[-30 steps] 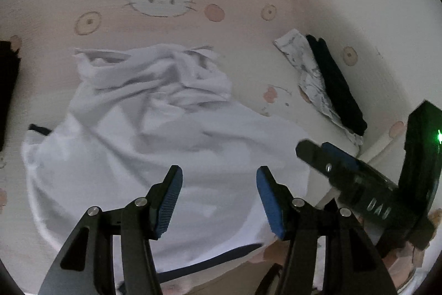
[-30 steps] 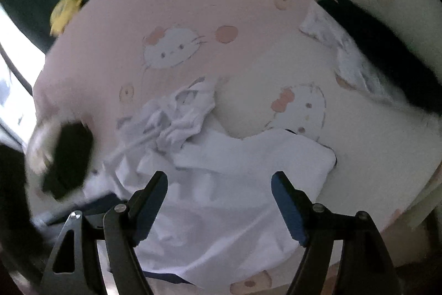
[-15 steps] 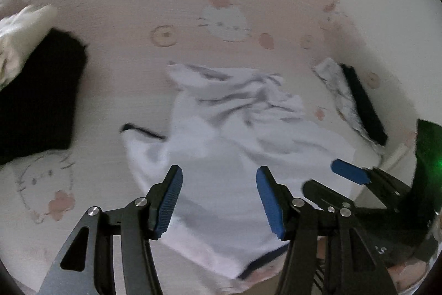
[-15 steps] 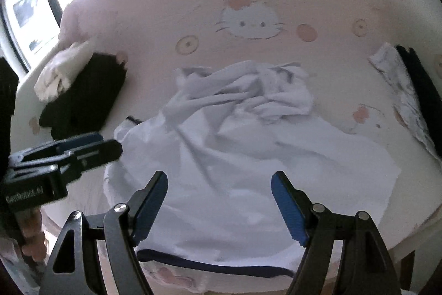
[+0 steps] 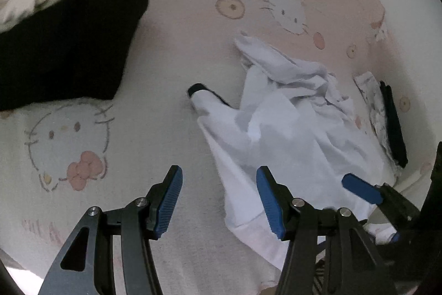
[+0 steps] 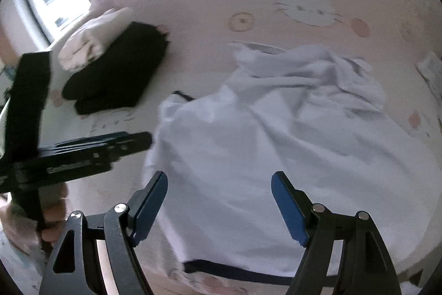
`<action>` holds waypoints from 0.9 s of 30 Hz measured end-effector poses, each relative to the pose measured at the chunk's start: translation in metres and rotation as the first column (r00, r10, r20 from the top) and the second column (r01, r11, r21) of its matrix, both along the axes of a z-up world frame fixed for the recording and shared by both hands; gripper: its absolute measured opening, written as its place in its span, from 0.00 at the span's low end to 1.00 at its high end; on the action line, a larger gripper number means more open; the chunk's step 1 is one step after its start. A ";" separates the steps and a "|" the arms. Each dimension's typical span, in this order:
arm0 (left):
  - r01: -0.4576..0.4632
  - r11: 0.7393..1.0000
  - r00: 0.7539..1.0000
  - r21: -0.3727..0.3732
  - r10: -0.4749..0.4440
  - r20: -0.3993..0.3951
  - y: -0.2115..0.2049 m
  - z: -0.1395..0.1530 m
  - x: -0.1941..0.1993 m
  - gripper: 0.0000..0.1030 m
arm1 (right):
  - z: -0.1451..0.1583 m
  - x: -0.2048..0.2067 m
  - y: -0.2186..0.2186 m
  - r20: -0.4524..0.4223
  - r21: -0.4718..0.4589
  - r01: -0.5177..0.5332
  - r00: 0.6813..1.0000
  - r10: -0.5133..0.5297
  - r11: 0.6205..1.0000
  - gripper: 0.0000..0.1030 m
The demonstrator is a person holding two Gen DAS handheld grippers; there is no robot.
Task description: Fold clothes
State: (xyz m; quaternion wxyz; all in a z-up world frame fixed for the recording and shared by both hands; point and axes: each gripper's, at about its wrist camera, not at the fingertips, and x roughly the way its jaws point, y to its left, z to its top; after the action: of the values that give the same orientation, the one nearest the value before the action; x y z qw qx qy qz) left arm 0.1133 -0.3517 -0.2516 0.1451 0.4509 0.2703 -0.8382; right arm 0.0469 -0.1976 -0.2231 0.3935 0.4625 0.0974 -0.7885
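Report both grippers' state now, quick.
Left gripper: open, holding nothing, over the pink bedsheet beside the white garment.
Right gripper: open, holding nothing, above the white garment.

The black garment (image 5: 63, 46) is cut off at nine o'clock in the left wrist view. The white shirt's (image 5: 290, 134) near hem is hidden behind the left gripper (image 5: 219, 201) at five o'clock. The folded stack (image 6: 431, 68) is clipped at three o'clock in the right wrist view, which is motion-blurred throughout.
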 end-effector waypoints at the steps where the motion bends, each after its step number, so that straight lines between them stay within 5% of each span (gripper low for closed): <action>1: -0.012 1.000 1.000 0.005 0.012 -0.003 -0.002 0.000 0.003 0.51 | -0.002 0.003 -0.007 -0.002 0.005 -0.024 1.000 0.024 1.000 0.75; 6: -0.054 0.996 0.999 0.066 0.054 0.005 -0.016 -0.007 0.013 0.51 | -0.021 0.015 -0.038 0.001 0.066 -0.101 0.995 0.101 0.993 0.75; 11: -0.032 0.971 0.999 0.238 0.031 0.008 -0.025 -0.021 0.012 0.51 | -0.033 0.024 -0.057 0.004 0.100 -0.148 0.989 0.148 0.984 0.74; 13: -0.029 0.962 1.000 0.271 0.026 0.013 -0.025 -0.026 0.009 0.51 | -0.038 0.024 -0.060 0.000 0.103 -0.142 0.990 0.143 0.985 0.61; 14: -0.027 0.957 1.000 0.288 0.024 0.016 -0.025 -0.029 0.007 0.51 | -0.038 0.022 -0.058 -0.002 0.107 -0.131 0.991 0.132 0.986 0.38; 15: -0.026 0.952 1.000 0.304 0.021 0.019 -0.025 -0.031 0.006 0.51 | -0.039 0.020 -0.056 -0.004 0.112 -0.120 0.993 0.121 0.987 0.26; 18: -0.020 0.937 1.000 0.347 0.014 0.020 -0.024 -0.036 0.001 0.51 | -0.040 0.010 -0.043 0.016 0.110 -0.062 0.998 0.061 0.992 0.10; 22: -0.001 0.939 1.000 0.344 -0.002 0.006 -0.016 -0.035 -0.005 0.51 | -0.041 -0.013 -0.012 0.102 0.059 0.040 0.994 -0.046 0.997 0.07; 27: -0.031 0.916 0.999 0.399 0.031 0.007 -0.024 -0.044 -0.019 0.51 | -0.050 -0.029 0.011 0.125 0.108 0.121 0.983 -0.134 0.987 0.07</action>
State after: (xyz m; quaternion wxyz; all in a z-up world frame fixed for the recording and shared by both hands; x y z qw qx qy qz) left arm 0.0948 -0.3754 -0.2951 0.0636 0.4669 0.4426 -0.7630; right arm 0.0183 -0.1863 -0.2735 0.3240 0.5380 0.0807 -0.7740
